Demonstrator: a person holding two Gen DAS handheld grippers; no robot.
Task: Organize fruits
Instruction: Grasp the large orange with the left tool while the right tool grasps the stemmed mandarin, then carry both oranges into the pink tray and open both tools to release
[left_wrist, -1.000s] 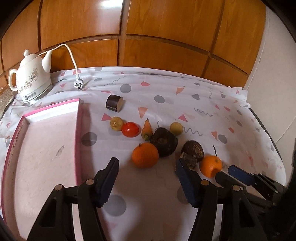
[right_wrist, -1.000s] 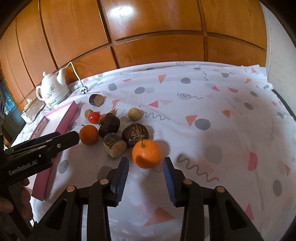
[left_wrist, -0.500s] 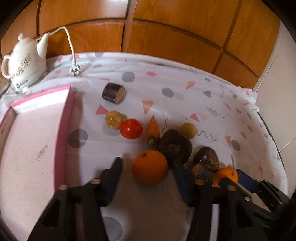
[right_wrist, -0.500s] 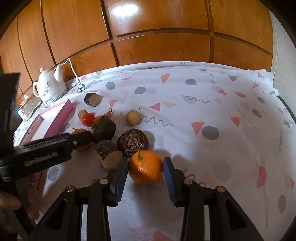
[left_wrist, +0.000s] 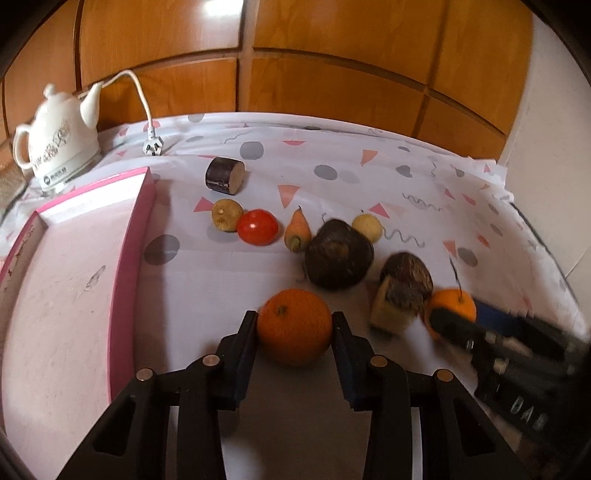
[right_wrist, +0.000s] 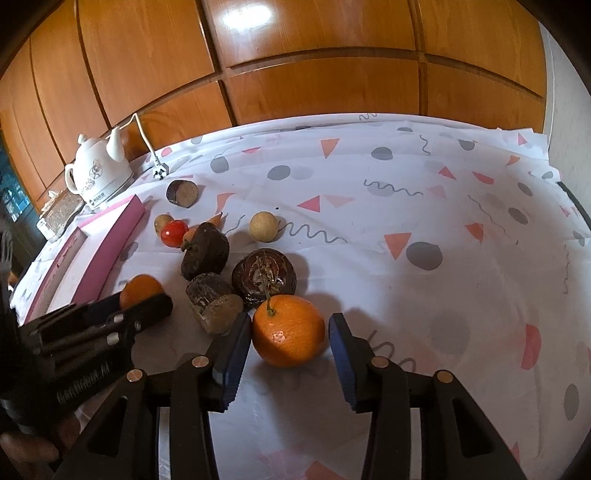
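An orange (left_wrist: 294, 326) lies on the patterned cloth between the fingers of my left gripper (left_wrist: 294, 334), whose pads touch its sides. A second orange with a stem (right_wrist: 289, 334) lies between the fingers of my right gripper (right_wrist: 286, 341); the left pad touches it and a gap shows on the right. Behind them lie a tomato (left_wrist: 257, 226), a small carrot (left_wrist: 297, 232), two dark round fruits (left_wrist: 338, 254) (right_wrist: 264, 271), a cut brown piece (right_wrist: 214, 307) and two pale round fruits (left_wrist: 366, 228) (left_wrist: 226, 220).
A pink tray (left_wrist: 122, 280) lies at the left on the cloth. A white kettle (left_wrist: 59, 142) with cord and plug (left_wrist: 153, 147) stands at the back left. A dark cut cylinder (left_wrist: 224, 175) lies behind the fruit. Wooden panels rise behind the table.
Both grippers moved forward around their oranges. The left jaws closed from wide open onto the left orange. The right jaws now straddle the stemmed orange.
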